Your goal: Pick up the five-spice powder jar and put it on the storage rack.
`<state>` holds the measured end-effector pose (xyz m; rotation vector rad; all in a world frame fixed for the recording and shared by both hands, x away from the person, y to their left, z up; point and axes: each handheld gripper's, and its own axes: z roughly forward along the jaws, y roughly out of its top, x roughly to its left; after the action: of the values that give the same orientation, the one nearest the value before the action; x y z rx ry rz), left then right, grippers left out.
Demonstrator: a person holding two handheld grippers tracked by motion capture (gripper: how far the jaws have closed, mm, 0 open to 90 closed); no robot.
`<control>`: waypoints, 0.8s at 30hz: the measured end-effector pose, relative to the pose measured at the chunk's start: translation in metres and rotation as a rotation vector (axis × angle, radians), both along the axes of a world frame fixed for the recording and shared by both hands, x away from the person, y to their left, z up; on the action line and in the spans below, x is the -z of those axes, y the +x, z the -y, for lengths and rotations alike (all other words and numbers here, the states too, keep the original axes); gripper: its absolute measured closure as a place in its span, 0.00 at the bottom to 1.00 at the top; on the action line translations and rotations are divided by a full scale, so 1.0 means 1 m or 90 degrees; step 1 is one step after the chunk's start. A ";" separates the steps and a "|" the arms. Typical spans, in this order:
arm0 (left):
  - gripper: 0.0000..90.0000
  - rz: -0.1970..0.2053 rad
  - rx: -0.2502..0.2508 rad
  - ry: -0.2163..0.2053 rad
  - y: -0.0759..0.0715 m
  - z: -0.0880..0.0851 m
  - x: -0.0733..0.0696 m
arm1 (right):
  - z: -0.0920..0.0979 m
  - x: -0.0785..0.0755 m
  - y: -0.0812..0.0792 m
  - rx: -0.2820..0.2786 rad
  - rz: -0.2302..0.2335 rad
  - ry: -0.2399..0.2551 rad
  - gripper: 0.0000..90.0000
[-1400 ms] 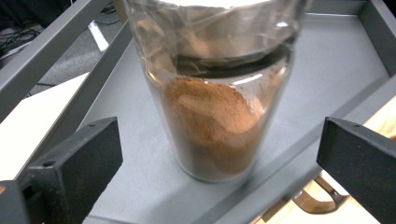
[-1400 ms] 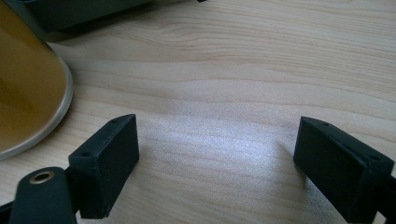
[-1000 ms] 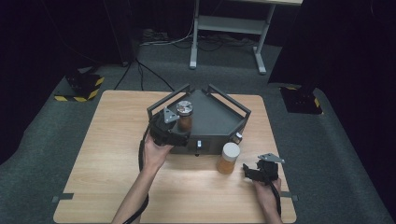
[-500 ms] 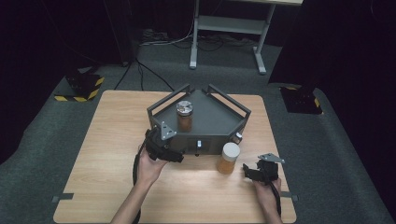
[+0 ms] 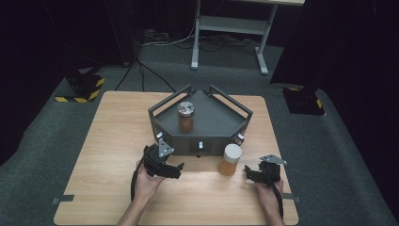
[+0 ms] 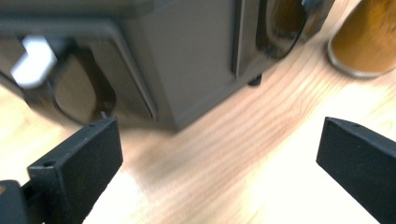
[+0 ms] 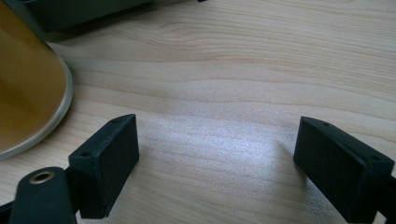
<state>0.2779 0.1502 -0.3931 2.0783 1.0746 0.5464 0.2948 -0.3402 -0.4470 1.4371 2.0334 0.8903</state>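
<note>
Nearest the bottom edge of the high view, 2 forearms come in over the wooden surface. The left hand holds the left gripper low over the wood, angled toward the right and slightly forward, just in front of the dark tray's front wall. Its jaws are spread wide with nothing between them; in the left gripper view they frame bare wood, with the tray wall close ahead.

The right hand holds the right gripper low near the front right of the surface, pointing left toward the jar with the cream lid. Its jaws are also spread apart and pinch nothing; in the right gripper view the jar's amber base sits just off the left jaw, apart from it.

That jar stands upright on the wood, long axis vertical, lid up, just in front of the tray's right front corner and between the 2 grippers, nearer the right one.

Farther back, the dark angular tray sits at the middle of the surface. A second amber jar with a metal lid stands upright inside it, toward its left side, lid up.
</note>
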 end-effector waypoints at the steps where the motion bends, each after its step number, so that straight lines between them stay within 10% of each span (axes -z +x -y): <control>1: 0.00 -0.003 -0.002 -0.003 0.000 -0.001 0.003 | 0.000 0.000 0.000 0.000 0.000 0.000 0.16; 24: 0.00 -0.058 -0.049 0.018 0.001 0.000 0.052 | 0.000 0.000 0.000 0.000 0.000 0.000 0.16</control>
<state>0.2792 0.1507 -0.4452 2.1114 1.2089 0.5121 0.2949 -0.3402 -0.4470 1.4374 2.0335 0.8900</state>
